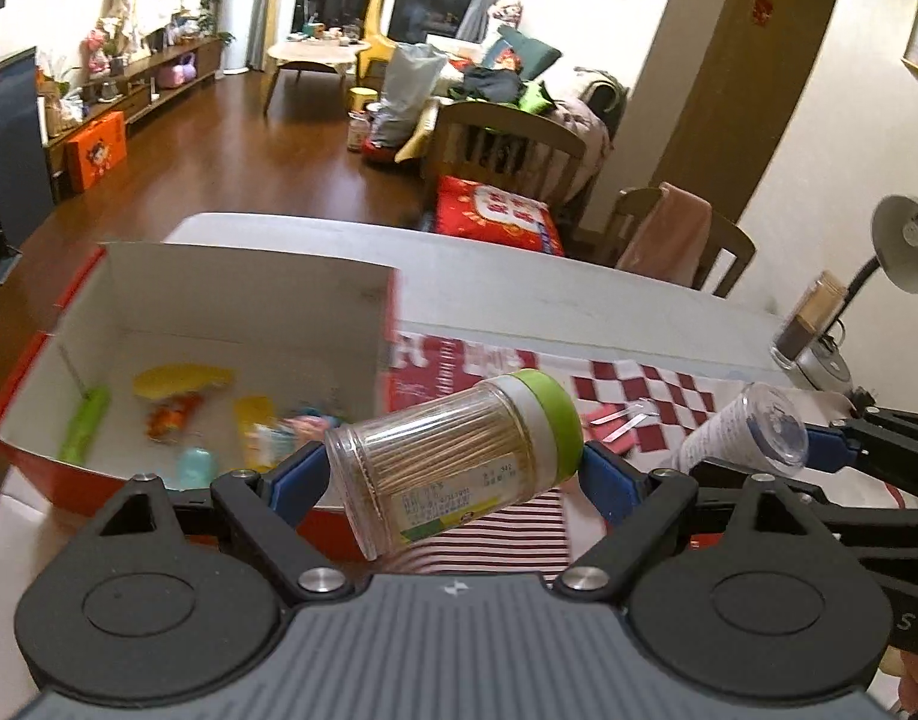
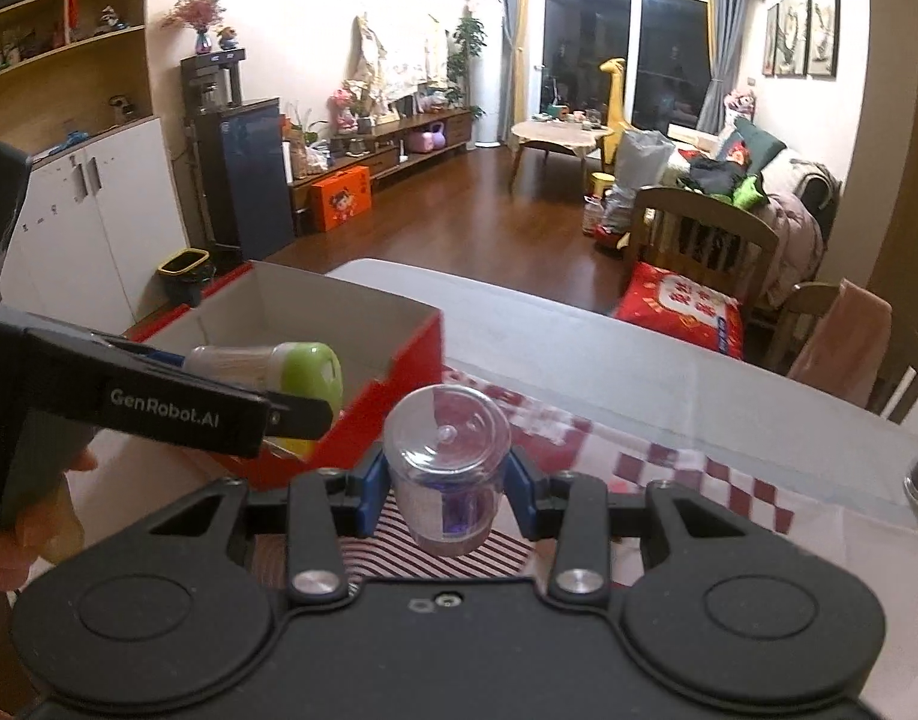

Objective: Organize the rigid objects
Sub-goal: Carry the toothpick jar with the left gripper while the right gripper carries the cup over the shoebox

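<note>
A: Clear plastic toothpick jar point(image 1: 453, 456) with a green lid, lying sideways across the left tongs point(image 1: 453, 474). Blue pads point(image 1: 297, 480) press its base and lid end; the tongs stand wide but clamped on it.

B: Position of the jar?

A: Off the table point(image 1: 579, 282), at the near right corner of the red cardboard box point(image 1: 243, 294). From the right wrist view the same jar point(image 2: 279, 372) sits in front of the box's point(image 2: 399, 372) near wall, above its rim.

B: Box contents?

A: White interior. A yellow piece point(image 1: 180, 379), a green stick-like piece point(image 1: 86, 423), an orange item point(image 1: 174, 417), a pale blue one point(image 1: 195, 463). Blurred; cannot identify further.

B: Right tongs?

A: Right tongs point(image 2: 447, 489) narrowed on a small transparent bottle with clear cap point(image 2: 447, 462), cap end toward the camera, something purple inside. Pads touch both sides. In the left view the bottle point(image 1: 741, 438) hangs to the right of the jar, tilted.

B: Beneath them?

A: Red-and-white checked cloth point(image 1: 645, 387) on the table, a striped patch point(image 2: 453, 558) directly under the bottle. Two small flat strips point(image 1: 618, 423) lie on the checks.

B: Operator?

A: Fingers of a hand point(image 2: 27, 522) at the left edge of the right view, around the left handle.
</note>
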A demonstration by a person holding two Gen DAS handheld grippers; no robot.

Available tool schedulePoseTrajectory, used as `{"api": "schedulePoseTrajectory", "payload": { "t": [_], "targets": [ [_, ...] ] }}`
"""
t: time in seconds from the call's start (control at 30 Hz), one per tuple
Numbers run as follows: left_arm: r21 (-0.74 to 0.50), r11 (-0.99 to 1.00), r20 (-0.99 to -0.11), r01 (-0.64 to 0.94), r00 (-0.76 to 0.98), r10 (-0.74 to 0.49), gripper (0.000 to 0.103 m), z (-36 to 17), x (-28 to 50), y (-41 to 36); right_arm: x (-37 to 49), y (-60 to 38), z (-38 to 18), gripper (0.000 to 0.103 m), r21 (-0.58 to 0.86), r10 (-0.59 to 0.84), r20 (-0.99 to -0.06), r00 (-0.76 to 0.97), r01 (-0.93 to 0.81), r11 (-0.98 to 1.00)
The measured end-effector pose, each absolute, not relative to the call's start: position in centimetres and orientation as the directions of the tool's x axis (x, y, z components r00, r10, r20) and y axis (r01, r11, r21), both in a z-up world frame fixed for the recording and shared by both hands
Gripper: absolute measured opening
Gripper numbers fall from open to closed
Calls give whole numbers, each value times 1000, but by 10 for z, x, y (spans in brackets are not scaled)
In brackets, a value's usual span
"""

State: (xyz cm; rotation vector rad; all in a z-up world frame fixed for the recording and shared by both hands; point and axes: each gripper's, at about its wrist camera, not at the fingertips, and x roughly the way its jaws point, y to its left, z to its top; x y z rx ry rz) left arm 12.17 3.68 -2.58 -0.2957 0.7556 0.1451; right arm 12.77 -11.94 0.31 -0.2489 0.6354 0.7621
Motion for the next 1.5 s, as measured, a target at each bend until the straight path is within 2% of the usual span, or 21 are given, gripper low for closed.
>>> {"api": "schedulePoseTrajectory", "payload": {
  "t": [0.67, 1.07, 1.5],
  "targets": [
    [-127, 952, -708, -277, 698, 108, 90, -27, 119, 172, 128, -15, -4, 40, -17, 540, -621, 568, -698, 716],
    [-72, 962, -737, -265, 664, 128, 90, -61, 167, 228, 146, 44, -32, 40, -32, 506, -661, 554, -694, 719],
    [-72, 967, -790, -244, 606, 94, 90, -106, 220, 249, 189, 91, -73, 40, -52, 429, -720, 545, -660, 750]
  ]
}}
